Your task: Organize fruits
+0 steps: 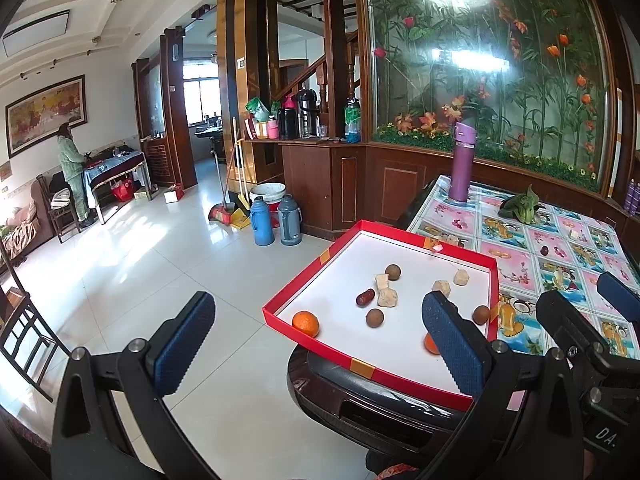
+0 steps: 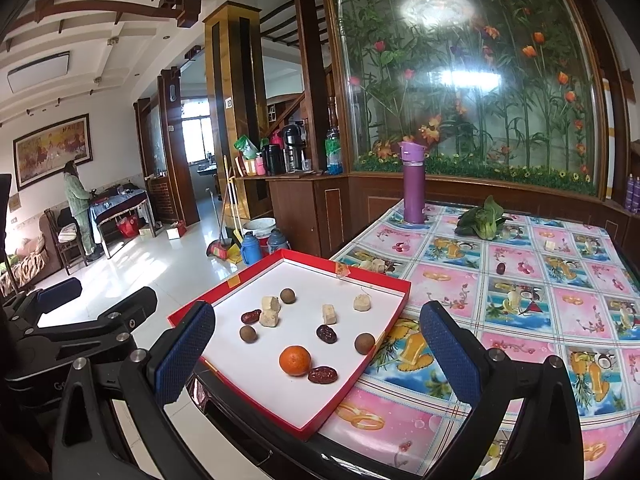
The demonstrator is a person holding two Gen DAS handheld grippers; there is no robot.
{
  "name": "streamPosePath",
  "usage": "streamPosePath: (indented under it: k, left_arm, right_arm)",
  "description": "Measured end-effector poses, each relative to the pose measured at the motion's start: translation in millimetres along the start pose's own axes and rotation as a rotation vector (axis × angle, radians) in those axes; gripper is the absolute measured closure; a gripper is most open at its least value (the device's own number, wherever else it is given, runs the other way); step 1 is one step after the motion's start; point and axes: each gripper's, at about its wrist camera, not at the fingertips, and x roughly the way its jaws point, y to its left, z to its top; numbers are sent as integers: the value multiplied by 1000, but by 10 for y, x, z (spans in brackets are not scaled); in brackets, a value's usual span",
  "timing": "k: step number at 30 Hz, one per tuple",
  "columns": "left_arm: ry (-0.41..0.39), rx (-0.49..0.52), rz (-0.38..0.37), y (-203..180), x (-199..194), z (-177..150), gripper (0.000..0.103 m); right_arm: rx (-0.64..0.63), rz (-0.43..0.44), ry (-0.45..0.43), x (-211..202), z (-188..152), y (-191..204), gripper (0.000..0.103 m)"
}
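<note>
Most fruits lie in the shallow red-rimmed white box [image 2: 384,300]; 1 dark date [image 2: 500,268] remains on the counter [image 2: 520,312]; both the left hand-held gripper [image 1: 320,344] and the right hand-held gripper [image 2: 316,344] gape wide, empty.

A shallow red tray [image 2: 384,280] with a white floor sits at the tabletop [image 2: 520,320] corner, one corner hanging past the edge. Inside lie an orange mandarin [image 2: 295,360] near the front, with a wrinkled dark red date [image 2: 322,375] touching it. A second date [image 2: 326,333] lies near the middle and a third [image 2: 251,317] towards the left, beside two pale beige chunks [image 2: 270,311]. Two more beige chunks [image 2: 329,313] rest farther back. Three round brown longans [image 2: 364,343] are scattered apart. Out on the tabletop lie a lone dark date [image 2: 500,268] and a green leafy vegetable [image 2: 484,220].
</note>
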Motion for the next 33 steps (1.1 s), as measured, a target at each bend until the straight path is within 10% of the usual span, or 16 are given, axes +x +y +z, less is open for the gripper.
streamPosePath:
  k: [33]
  left_arm:
    - [0,-6,5,69,-7,-5,0]
  right_arm:
    - [2,0,6,8,15,36,1]
